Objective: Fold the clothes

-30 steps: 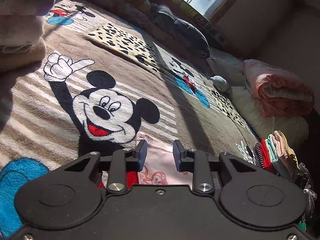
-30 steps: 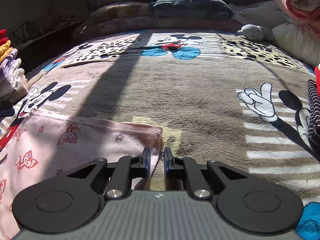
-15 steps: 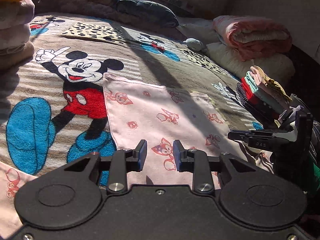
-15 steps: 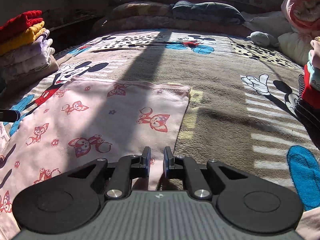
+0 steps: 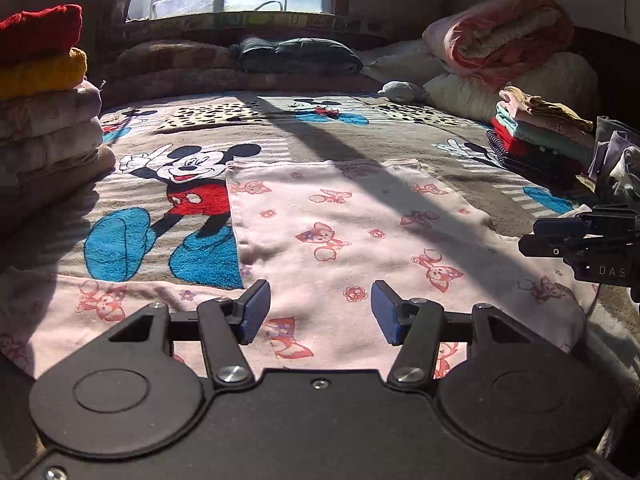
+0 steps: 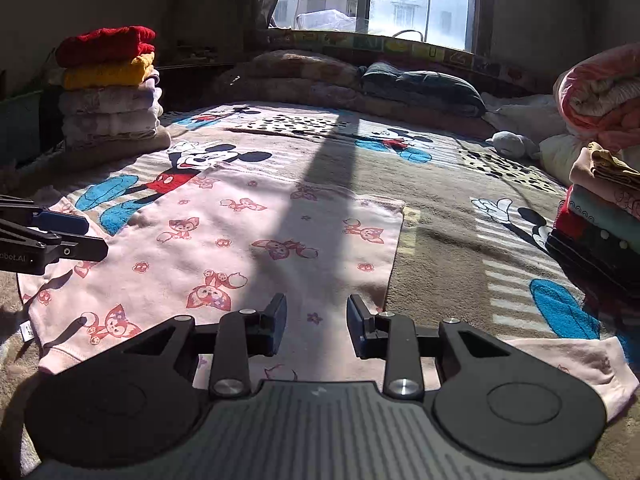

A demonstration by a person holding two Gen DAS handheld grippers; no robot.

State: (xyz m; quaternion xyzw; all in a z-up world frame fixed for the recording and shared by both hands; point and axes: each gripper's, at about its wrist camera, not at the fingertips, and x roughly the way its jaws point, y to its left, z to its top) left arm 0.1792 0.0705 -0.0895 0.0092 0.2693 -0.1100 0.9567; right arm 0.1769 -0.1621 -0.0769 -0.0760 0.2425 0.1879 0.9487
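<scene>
A pale pink garment with a red fox print (image 5: 352, 236) (image 6: 248, 248) lies spread flat on a cartoon-mouse blanket (image 5: 180, 184) (image 6: 448, 220), one sleeve out to each side. My left gripper (image 5: 320, 310) hovers open above the garment's near edge, nothing between its blue pads. Over the near right part of the cloth my right gripper (image 6: 316, 322) is open as well and holds nothing. Each gripper's fingertips show in the other view: the right fingertips (image 5: 560, 242) and the left fingertips (image 6: 64, 222).
A stack of folded thick knits (image 6: 108, 88) (image 5: 40, 92) stands at the left of the bed. A stack of small folded clothes (image 5: 540, 140) (image 6: 600, 216) stands at the right. Pillows, a rolled pink quilt (image 5: 500, 36) and a grey soft toy (image 6: 512, 144) lie by the window.
Both grippers have drawn back from the far hem toward the near edge and opened wide. The garment now lies fully spread and flat.
</scene>
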